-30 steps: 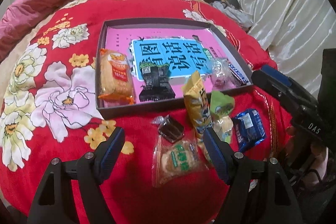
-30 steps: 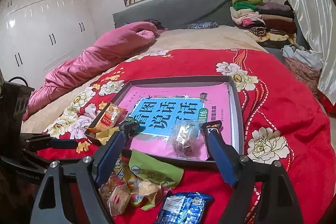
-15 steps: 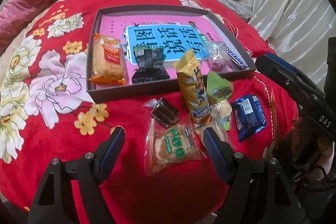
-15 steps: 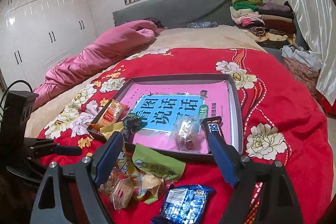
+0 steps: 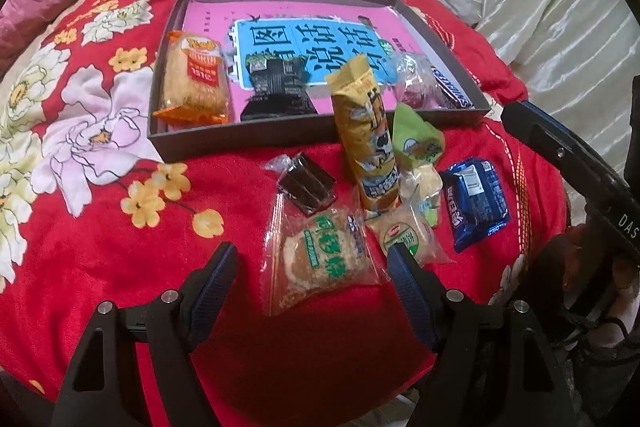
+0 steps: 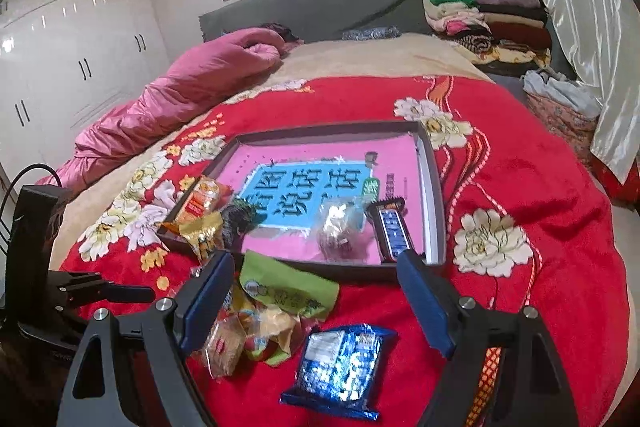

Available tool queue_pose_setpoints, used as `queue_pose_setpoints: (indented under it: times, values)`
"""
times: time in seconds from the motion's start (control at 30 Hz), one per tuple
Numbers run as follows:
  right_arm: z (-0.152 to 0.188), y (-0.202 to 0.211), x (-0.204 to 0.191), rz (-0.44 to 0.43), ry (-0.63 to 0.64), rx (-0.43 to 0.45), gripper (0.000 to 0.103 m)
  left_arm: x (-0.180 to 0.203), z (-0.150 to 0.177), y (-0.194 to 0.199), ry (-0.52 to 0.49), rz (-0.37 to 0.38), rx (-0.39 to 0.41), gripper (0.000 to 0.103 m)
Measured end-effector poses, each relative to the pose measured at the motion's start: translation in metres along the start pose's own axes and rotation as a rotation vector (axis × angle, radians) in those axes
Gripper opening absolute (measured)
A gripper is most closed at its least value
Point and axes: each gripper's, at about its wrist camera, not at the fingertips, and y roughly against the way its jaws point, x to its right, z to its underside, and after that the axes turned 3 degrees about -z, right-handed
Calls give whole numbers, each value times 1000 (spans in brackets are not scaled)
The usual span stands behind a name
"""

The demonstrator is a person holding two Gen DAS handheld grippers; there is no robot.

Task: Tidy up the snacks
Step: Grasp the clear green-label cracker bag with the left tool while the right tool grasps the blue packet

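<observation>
A: Where are our snacks now?

B: Some lie in the dark tray (image 5: 256, 139) on the red blanket (image 5: 80, 227) on the bed. More lie loose on the blanket, just in front of the tray. The rice cracker bag (image 5: 320, 259) is right between the tips of our left tool (image 5: 312, 263).

A: Is our left tool holding it?

B: No. Its jaws stand wide apart and press on nothing. Our right tool (image 6: 316, 275) is spread wide too, with nothing in it. The blue cookie pack (image 6: 340, 363) lies just below it.

A: How do we think the cracker bag will feel?

B: Light and crinkly, we think. The clear wrap looks slippery. The cracker inside may snap if we squeeze hard.

A: So where do we take hold?

B: Across the flat middle, softly, or at the sealed edge of the wrap. The blanket is soft, so the bag may sink as we push down.

A: And the tall yellow pack (image 5: 366, 131)?

B: It leans on the tray wall. It may tip over if we bump it.
</observation>
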Motion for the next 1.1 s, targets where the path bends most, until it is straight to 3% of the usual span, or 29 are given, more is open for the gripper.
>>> queue_pose_setpoints:
  times: [0.37, 1.1]
  values:
    - [19, -10, 1, 47, -15, -131, 83, 2, 4, -9, 19, -11, -15, 78]
    - [42, -35, 9, 160, -24, -295, 82, 9, 6, -23, 43, -75, -22, 78]
